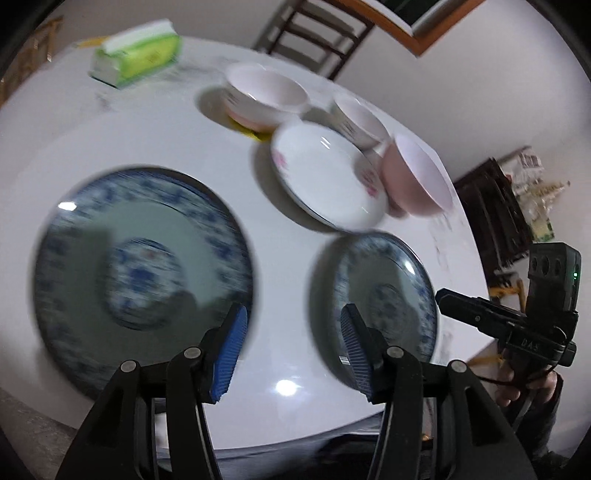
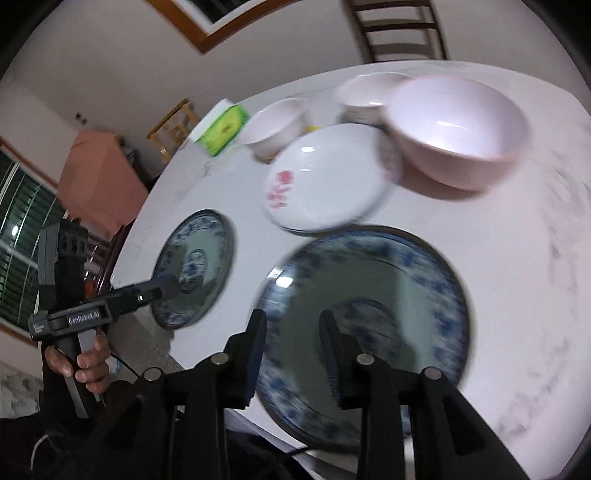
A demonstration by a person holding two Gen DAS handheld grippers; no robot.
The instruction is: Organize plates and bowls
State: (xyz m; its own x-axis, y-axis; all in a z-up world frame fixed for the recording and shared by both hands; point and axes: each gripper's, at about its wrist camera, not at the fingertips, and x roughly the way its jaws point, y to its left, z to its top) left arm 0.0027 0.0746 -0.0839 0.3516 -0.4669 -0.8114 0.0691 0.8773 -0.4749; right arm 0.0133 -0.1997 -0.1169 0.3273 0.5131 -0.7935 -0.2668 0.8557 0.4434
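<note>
Two blue-and-white patterned plates lie on the white round table [image 1: 288,387]. In the left wrist view one plate [image 1: 144,273] is at the left and the other [image 1: 384,295] at the right. My left gripper [image 1: 293,350] hangs open above the bare table between them, blue pads apart and nothing in them. My right gripper [image 2: 293,350] is open over the near-left rim of its blue plate [image 2: 365,332], pads not pressing on it. Behind are a white plate with pink flowers [image 1: 328,173], a pink bowl [image 2: 454,129] and two white bowls [image 2: 277,122] [image 2: 365,96].
A green tissue pack [image 1: 136,62] sits at the table's far side. A dark wooden chair [image 1: 314,33] stands behind the table. The person's hand [image 2: 88,365] holds the left gripper [image 2: 170,284] over the other blue plate [image 2: 195,266]. The table edge is close below both grippers.
</note>
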